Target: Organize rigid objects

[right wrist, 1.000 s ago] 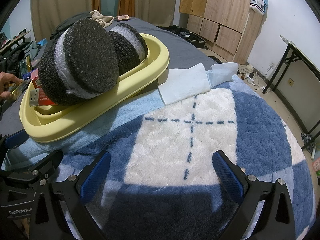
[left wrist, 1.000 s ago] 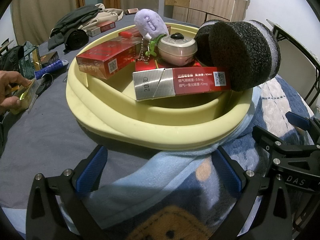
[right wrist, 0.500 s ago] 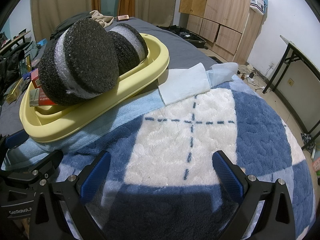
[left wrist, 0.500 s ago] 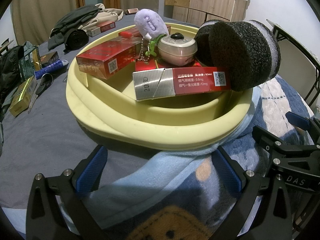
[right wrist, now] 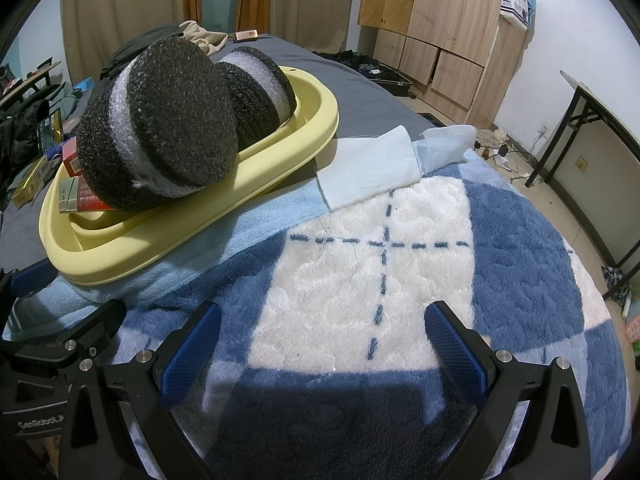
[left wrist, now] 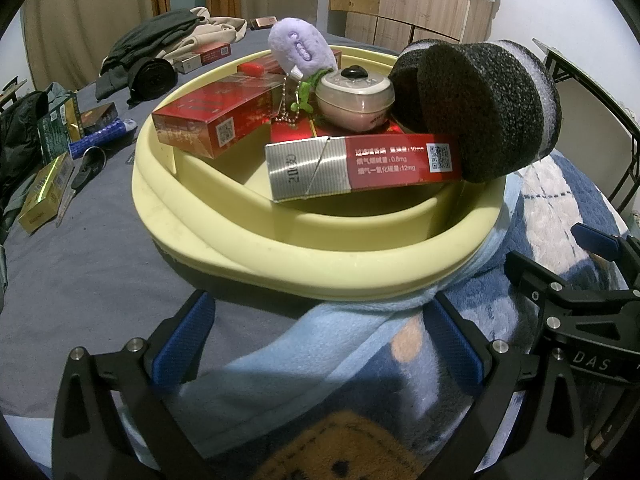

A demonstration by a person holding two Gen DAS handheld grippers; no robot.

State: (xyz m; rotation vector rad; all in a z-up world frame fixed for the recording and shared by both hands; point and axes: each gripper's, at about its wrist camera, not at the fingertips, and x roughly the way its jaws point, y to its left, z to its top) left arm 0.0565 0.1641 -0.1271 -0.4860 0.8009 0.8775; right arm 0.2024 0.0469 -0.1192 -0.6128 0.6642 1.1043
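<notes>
Both tools are spread wide and hold nothing: the left tool [left wrist: 316, 344] just short of the yellow basin [left wrist: 320, 264], the right tool [right wrist: 320, 344] over the blanket [right wrist: 360, 280] beside it. The basin already holds boxes [left wrist: 360, 168] and foam rolls [left wrist: 488, 108]. Left of the basin, more boxes [left wrist: 44, 196] lie loose on the bed, seemingly unsorted.

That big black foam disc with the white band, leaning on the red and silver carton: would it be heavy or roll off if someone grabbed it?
The foam disc looks porous, so probably light and squashy. It rests tilted on its rounded edge against the carton, so a nudge might roll or tip it over the yellow basin's rim.
</notes>
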